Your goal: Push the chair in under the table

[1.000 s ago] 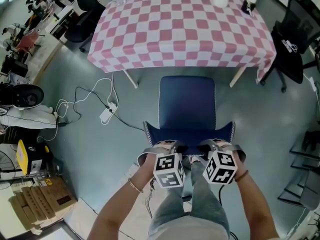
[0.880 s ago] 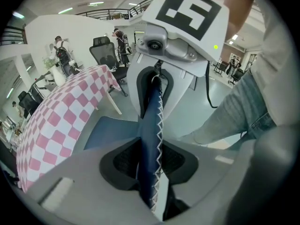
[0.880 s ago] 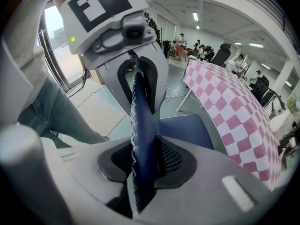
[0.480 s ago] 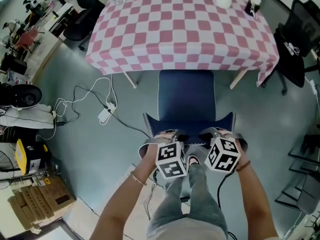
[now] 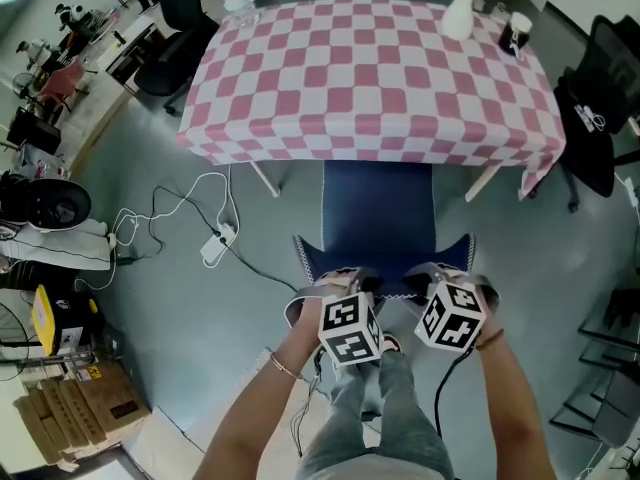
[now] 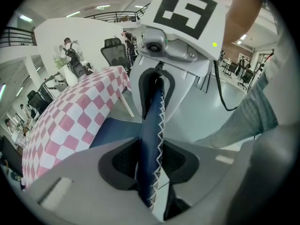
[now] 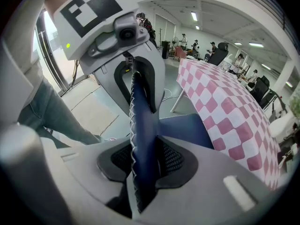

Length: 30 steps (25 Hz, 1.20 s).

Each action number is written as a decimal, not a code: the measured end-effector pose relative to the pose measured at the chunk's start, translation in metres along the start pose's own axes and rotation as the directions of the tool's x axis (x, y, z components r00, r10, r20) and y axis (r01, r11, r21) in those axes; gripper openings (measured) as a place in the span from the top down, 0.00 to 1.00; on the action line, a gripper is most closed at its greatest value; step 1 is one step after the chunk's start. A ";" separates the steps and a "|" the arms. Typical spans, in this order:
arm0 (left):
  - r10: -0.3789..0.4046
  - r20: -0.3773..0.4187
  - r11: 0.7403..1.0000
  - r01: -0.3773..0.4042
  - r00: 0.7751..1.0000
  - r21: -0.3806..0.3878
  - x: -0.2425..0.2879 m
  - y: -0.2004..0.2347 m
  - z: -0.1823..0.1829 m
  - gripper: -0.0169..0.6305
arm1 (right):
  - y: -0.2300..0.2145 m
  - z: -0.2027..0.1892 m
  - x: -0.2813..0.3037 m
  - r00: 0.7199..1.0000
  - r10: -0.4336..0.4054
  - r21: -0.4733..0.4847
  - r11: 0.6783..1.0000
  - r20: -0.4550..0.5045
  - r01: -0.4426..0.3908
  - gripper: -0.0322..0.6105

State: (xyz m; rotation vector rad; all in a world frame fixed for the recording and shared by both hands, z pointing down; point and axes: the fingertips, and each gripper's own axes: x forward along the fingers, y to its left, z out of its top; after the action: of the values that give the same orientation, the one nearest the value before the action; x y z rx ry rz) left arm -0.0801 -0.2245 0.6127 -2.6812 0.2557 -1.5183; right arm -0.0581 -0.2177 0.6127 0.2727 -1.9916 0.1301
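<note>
1. The left claw sits on the top edge of the chair backrest. Its jaws are opening with the stitched blue edge between them. If they slacken much more, that side will likely slip off and the push becomes one-sided.
2. The right claw is clamped narrow on the same edge, with a pad on each face of it. Pushing from this claw alone would probably swing the chair round.
3. The seat lies ahead of both claws, its far end just under the hanging cloth of the bench. The left bench leg and the right bench leg stand ahead, one to each side. A skewed chair could strike one of them.
4. Such a knock might jolt the vase and the cup, far ahead of the right claw.
5. Both claws point steeply down, so pressing on the top edge may tip the chair instead of sliding it.
6. Once the backrest nears the cloth hem, either claw could snag it.
</note>
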 end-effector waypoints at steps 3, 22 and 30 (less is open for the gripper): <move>-0.002 -0.002 1.000 0.002 1.000 -0.005 0.002 0.012 0.000 0.81 | -0.011 0.002 0.002 1.000 0.007 0.002 1.000 0.003 -0.007 0.78; -0.010 0.000 1.000 0.010 1.000 -0.005 0.007 0.061 -0.002 0.80 | -0.054 0.018 0.011 0.999 0.033 -0.001 0.999 0.024 -0.033 0.77; 0.031 0.007 1.000 -0.031 0.999 0.004 0.012 0.075 0.001 0.79 | -0.070 0.018 0.012 0.999 -0.032 -0.031 0.999 0.033 0.033 0.77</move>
State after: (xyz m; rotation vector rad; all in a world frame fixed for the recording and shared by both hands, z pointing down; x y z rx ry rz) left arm -0.0820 -0.3000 0.6130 -2.6657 0.2923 -1.4995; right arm -0.0610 -0.2911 0.6136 0.2881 -2.0187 0.0742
